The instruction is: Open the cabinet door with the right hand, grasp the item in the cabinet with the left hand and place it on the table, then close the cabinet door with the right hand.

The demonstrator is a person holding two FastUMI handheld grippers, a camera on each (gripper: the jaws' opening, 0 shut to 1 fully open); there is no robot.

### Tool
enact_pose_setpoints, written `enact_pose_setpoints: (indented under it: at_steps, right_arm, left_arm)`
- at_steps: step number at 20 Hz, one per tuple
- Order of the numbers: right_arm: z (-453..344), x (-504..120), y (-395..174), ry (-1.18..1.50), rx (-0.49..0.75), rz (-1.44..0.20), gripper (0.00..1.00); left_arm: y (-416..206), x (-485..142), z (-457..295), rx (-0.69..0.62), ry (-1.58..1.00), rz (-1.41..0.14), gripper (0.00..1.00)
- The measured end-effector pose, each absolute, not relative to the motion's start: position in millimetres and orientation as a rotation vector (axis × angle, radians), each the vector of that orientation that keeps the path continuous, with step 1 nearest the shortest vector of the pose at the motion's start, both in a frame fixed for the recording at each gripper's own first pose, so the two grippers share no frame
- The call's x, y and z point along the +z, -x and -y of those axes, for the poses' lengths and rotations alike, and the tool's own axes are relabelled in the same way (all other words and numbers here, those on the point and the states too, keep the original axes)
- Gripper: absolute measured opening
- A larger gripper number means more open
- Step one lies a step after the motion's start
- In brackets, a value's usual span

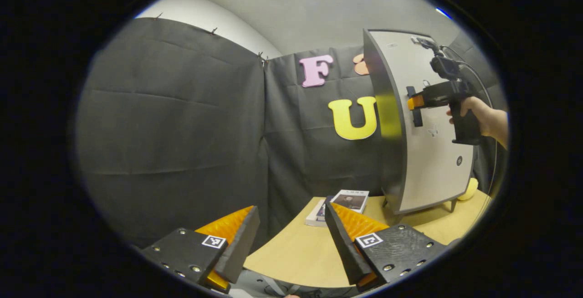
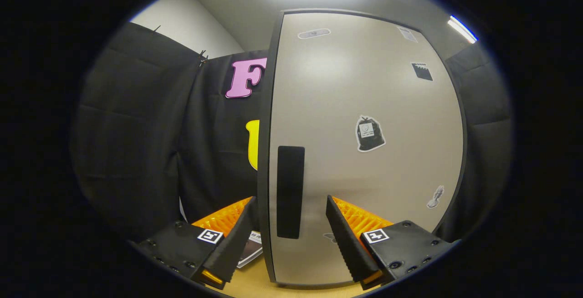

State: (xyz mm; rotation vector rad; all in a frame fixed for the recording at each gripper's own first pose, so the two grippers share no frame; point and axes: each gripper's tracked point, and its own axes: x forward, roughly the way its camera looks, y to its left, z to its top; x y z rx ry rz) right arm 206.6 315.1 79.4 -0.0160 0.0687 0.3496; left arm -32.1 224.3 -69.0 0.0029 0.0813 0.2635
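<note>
A light wooden table point(image 1: 300, 252) with a rounded front edge stands against the booth's black cloth wall. At its far edge, close to the cloth, a small stack of books point(image 1: 341, 204) lies flat, the top one showing a dark cover picture. Just beside the books, toward the table's right side, a grey cabinet point(image 1: 423, 170) stands on short legs, its door shut, one leg point(image 1: 453, 205) visible near the far right edge. A yellow rounded object point(image 1: 470, 189) rests on the table behind the cabinet's lower right corner; what it is cannot be told. In the right gripper view, the books point(image 2: 251, 248) peek out left of the cabinet's base.
</note>
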Motion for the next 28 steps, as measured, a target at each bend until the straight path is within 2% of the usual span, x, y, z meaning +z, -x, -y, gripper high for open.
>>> enact_pose_setpoints:
  at_steps: [2,3,6,8,9,10,13,15,16,17,19,20,26,27,28]
  right_arm:
    - [-319.1,75.6,-215.7,-0.001,0.337,-0.090,0.93]
    - [-320.2,73.1,-219.8,-0.008,0.332,-0.102,0.77]
    - [-322.6,63.9,-231.8,-0.008,0.318,-0.142,0.73]
    - [-324.0,64.2,-235.2,-0.025,0.316,-0.145,0.50]
    - [-325.0,66.8,-238.1,-0.028,0.310,-0.149,0.47]
    - [-324.6,64.4,-234.8,-0.029,0.307,-0.154,0.36]
    - [-324.8,64.8,-235.9,-0.010,0.298,-0.151,0.33]
    - [-324.9,62.8,-237.1,-0.010,0.301,-0.159,0.18]
    - [-323.9,66.0,-236.1,-0.017,0.306,-0.161,0.18]
    - [-324.9,63.4,-233.3,-0.017,0.314,-0.164,0.12]
    - [-323.5,63.7,-232.1,-0.016,0.327,-0.175,0.09]
    - [-323.4,63.0,-231.2,-0.023,0.335,-0.187,0.12]
    - [-318.7,67.6,-214.4,-0.031,0.427,-0.193,0.11]
    - [-316.9,68.6,-210.6,-0.032,0.443,-0.195,0.14]
    - [-315.9,69.6,-206.2,-0.033,0.457,-0.195,0.11]
  left_arm:
    - [33.7,-72.7,-231.6,0.269,-0.005,-0.083,0.87]
    - [34.4,-73.8,-232.7,0.271,-0.005,-0.084,0.87]
    - [36.9,-78.5,-238.5,0.279,-0.005,-0.088,0.87]
    - [36.8,-81.4,-239.7,0.283,-0.003,-0.091,0.87]
    - [38.2,-82.3,-240.8,0.286,-0.001,-0.093,0.87]
    - [38.0,-83.8,-241.4,0.288,0.004,-0.093,0.87]
    - [38.1,-83.8,-240.0,0.286,0.010,-0.090,0.87]
    - [36.4,-83.9,-238.2,0.280,0.011,-0.087,0.87]
    - [35.1,-83.0,-236.5,0.276,0.011,-0.085,0.87]
    - [34.2,-82.4,-235.5,0.272,0.012,-0.081,0.87]
    - [29.2,-82.0,-231.2,0.262,0.014,-0.075,0.87]
    - [27.0,-80.8,-229.2,0.256,0.014,-0.071,0.87]
    - [18.2,-64.9,-202.7,0.207,0.018,-0.039,0.87]
    - [15.7,-63.8,-197.9,0.197,0.018,-0.036,0.87]
    - [14.5,-60.9,-190.9,0.187,0.018,-0.034,0.87]
